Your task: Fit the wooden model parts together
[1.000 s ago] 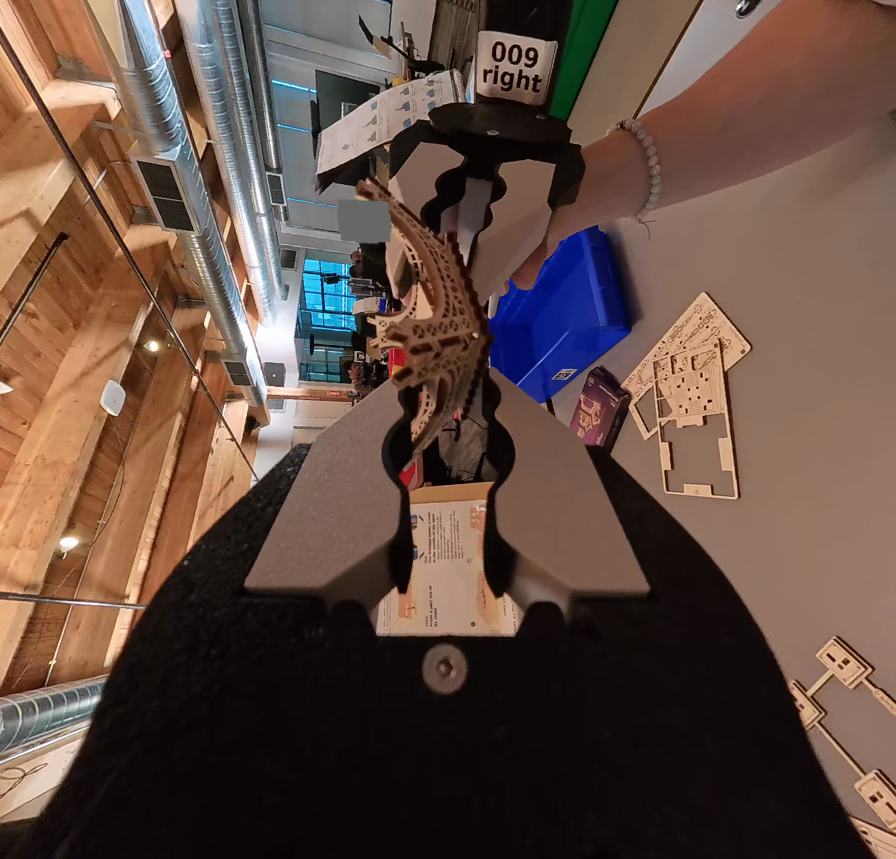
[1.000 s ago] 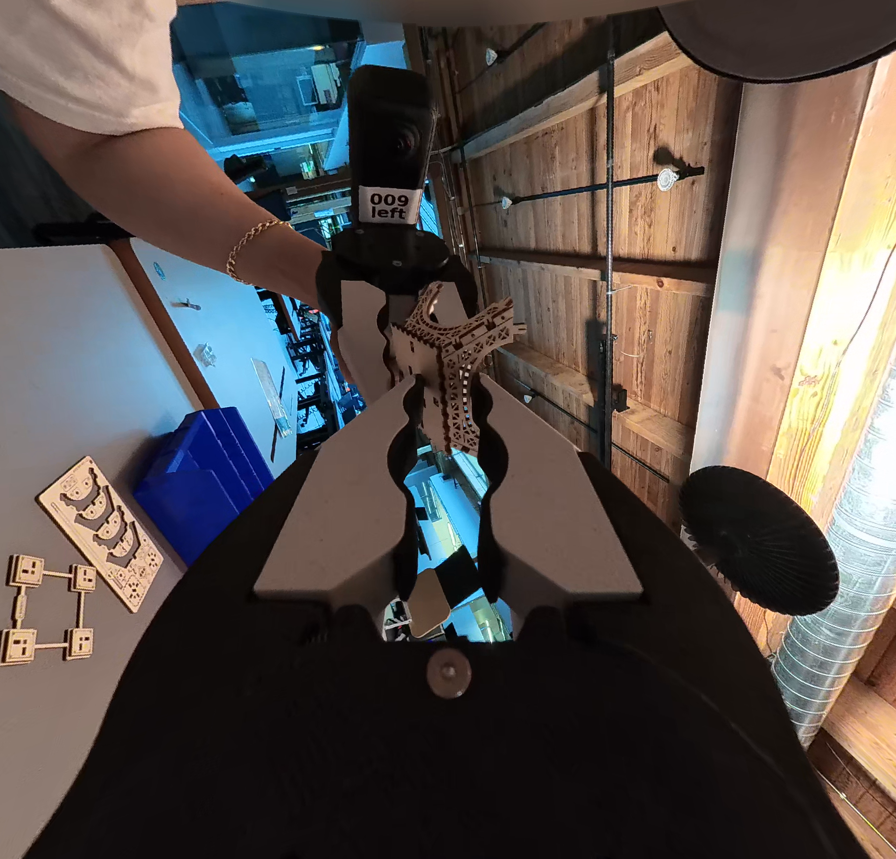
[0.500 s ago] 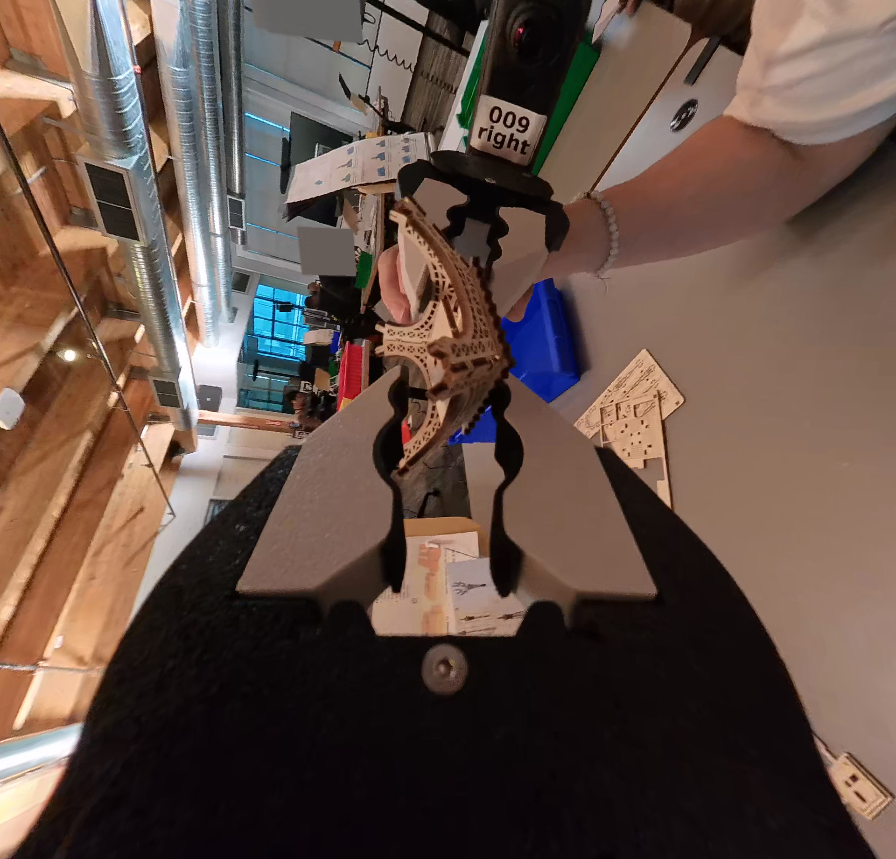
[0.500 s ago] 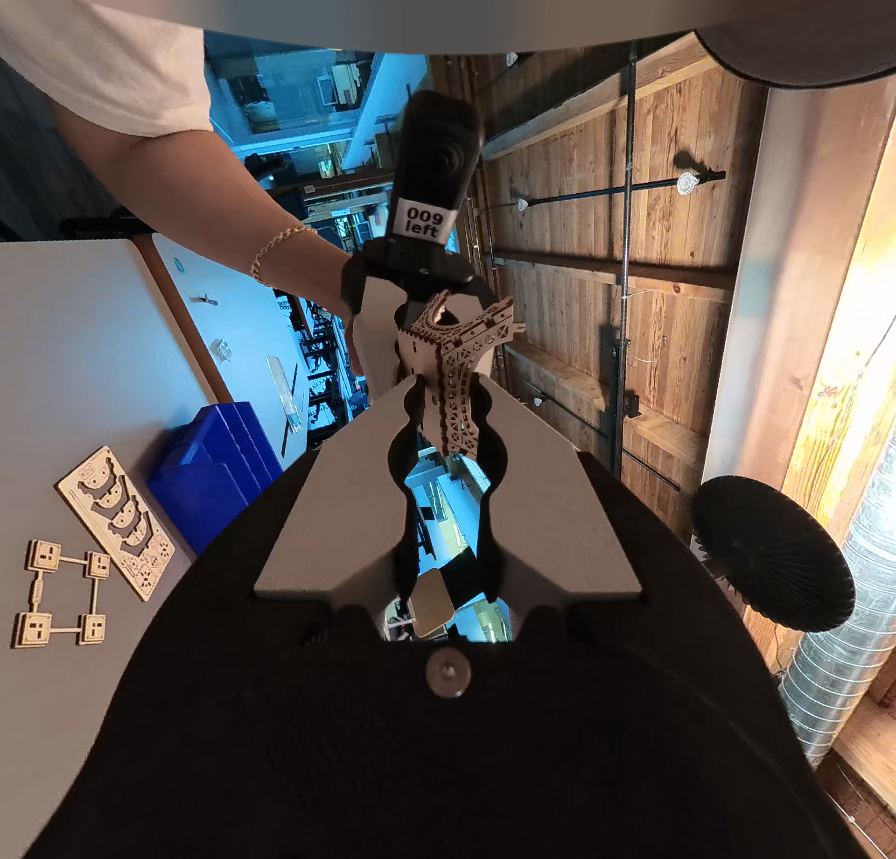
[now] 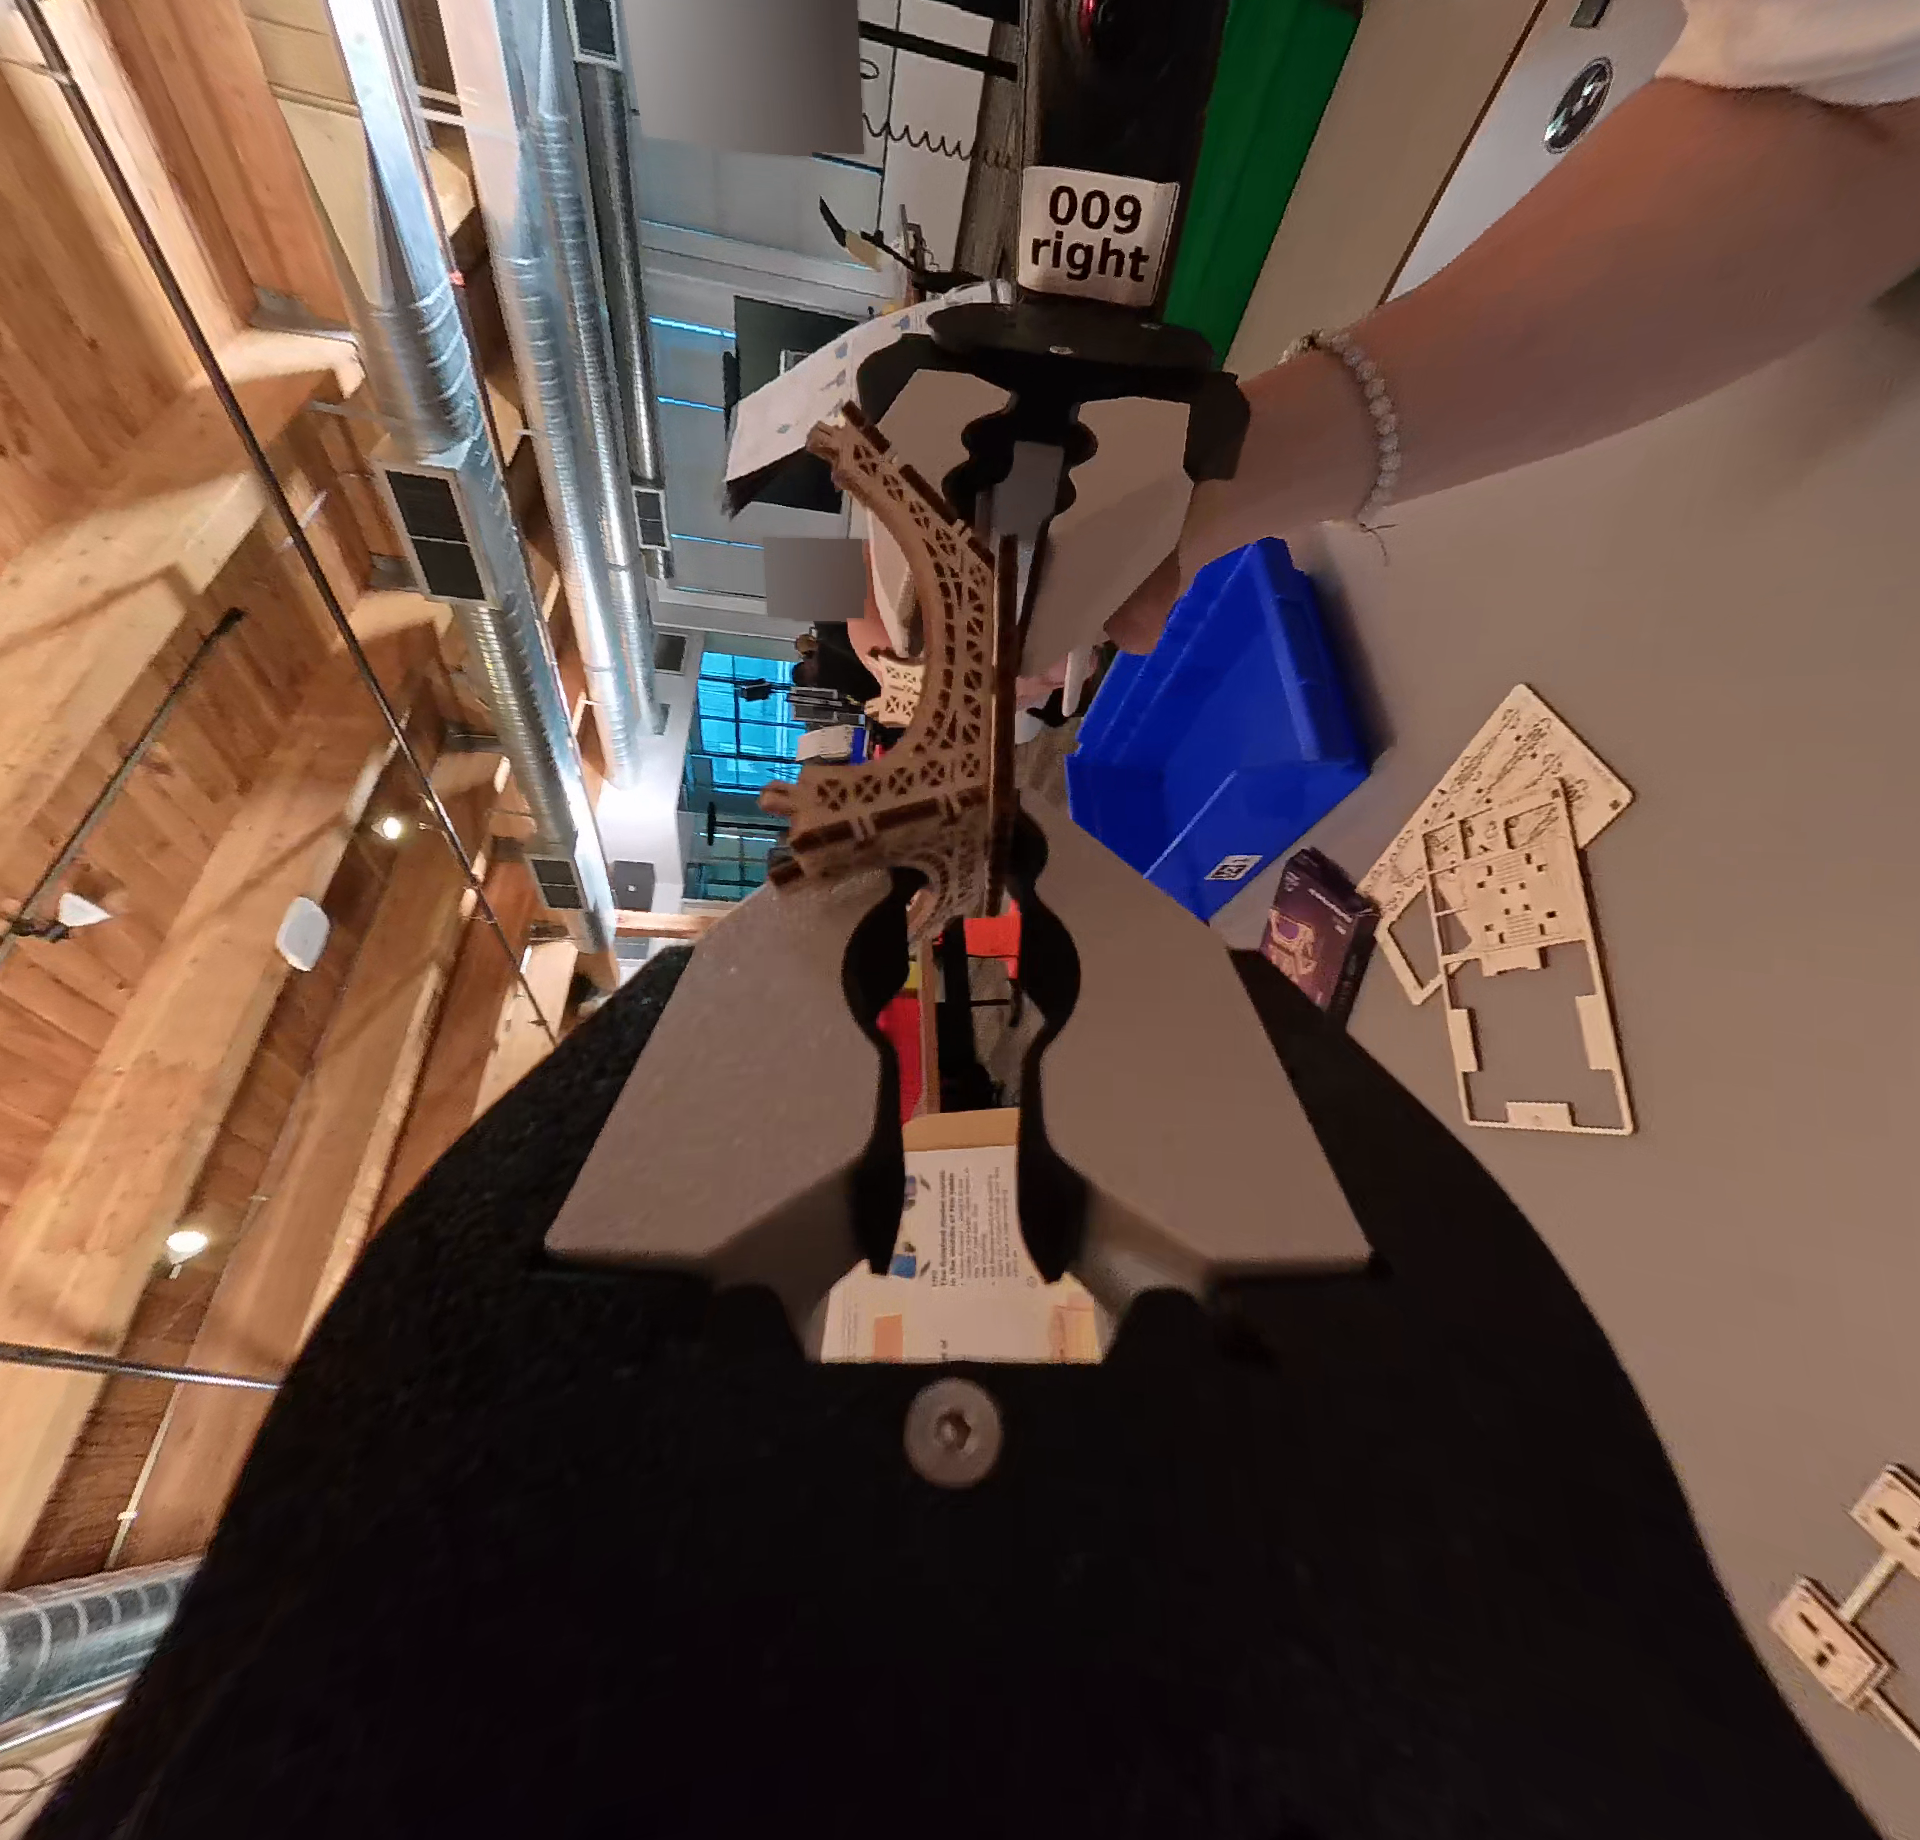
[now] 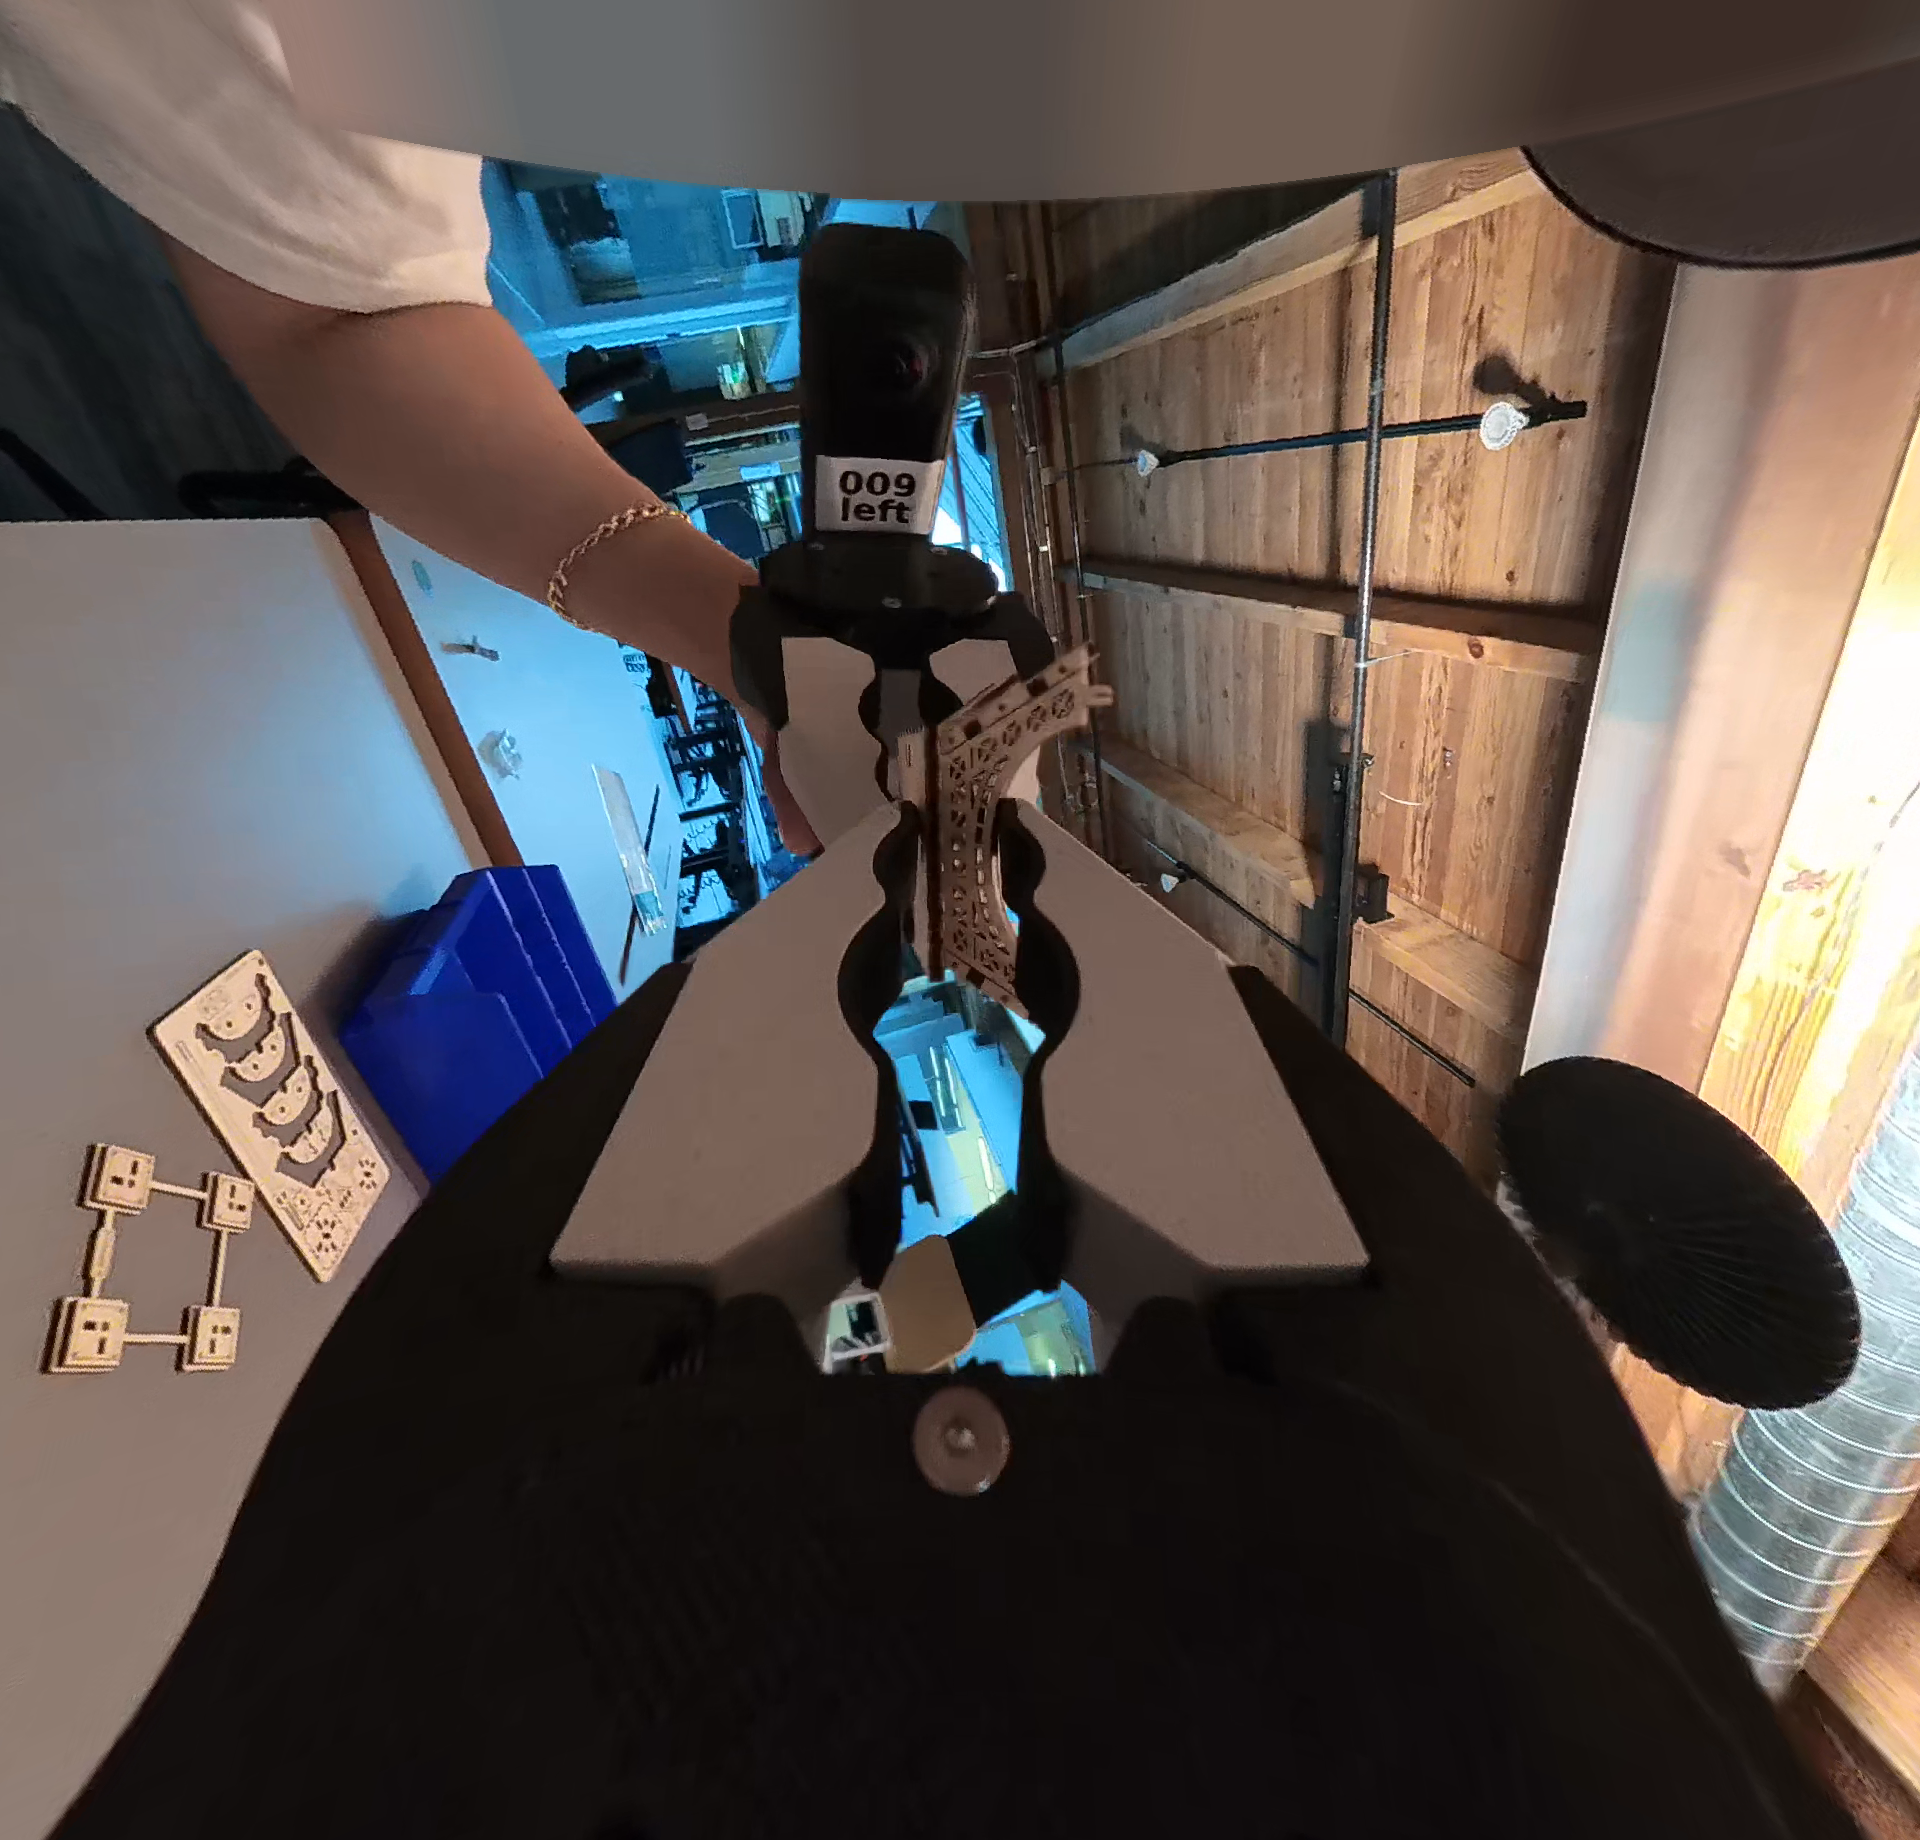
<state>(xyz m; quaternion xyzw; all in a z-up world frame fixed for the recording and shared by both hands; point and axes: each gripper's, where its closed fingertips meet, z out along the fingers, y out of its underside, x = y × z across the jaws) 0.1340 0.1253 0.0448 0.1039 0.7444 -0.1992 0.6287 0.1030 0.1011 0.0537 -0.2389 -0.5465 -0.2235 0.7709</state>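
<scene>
A laser-cut wooden lattice model (image 5: 935,710), curved like a tower leg section, is held in the air between both grippers. My left gripper (image 5: 961,881) is shut on its lower end. The right gripper (image 5: 1023,543) faces it from above, shut on the far edge of the model. In the right wrist view my right gripper (image 6: 961,829) is shut on the wooden model (image 6: 971,855), which looks nearly edge-on. The left gripper (image 6: 914,710) grips it from the opposite side. A person's hands hold both tools.
The grey table (image 5: 1662,1271) carries a blue bin (image 5: 1226,710), a small purple box (image 5: 1314,933), punched-out wooden sheets (image 5: 1507,907), small linked square parts (image 5: 1860,1603) and an instruction sheet (image 5: 966,1240). The right wrist view shows the bin (image 6: 468,1021) and a sheet (image 6: 270,1104). Left and right tips are no more than a few centimetres apart.
Both grippers keep their hold on the model. The model and grippers have turned together, so in the right wrist view it now shows narrower and more edge-on.
</scene>
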